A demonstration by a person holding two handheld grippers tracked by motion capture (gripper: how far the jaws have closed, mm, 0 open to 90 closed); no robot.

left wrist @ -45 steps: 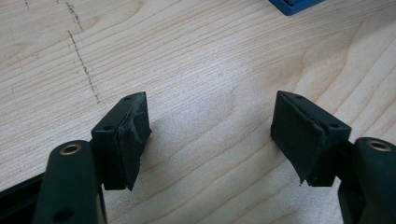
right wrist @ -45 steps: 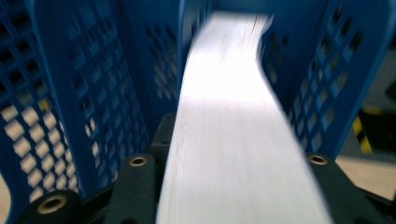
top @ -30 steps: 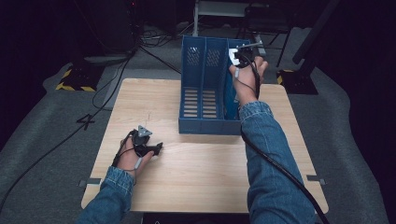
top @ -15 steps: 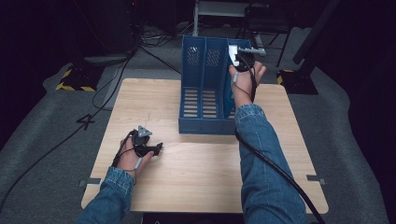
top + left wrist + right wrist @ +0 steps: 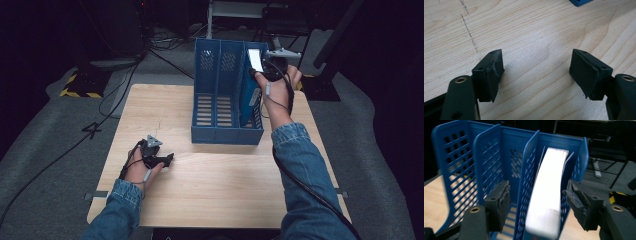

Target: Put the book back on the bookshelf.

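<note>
Denim-sleeved right hand reaches over rack (jaws apart).

Book stands in file rack's rightmost compartment, on table.

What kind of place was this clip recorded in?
Probably a lab or recording studio, not an office: a lone wooden table on grey carpet, cables trailing over the floor, dark surroundings, and yellow-black hazard tape.
</note>
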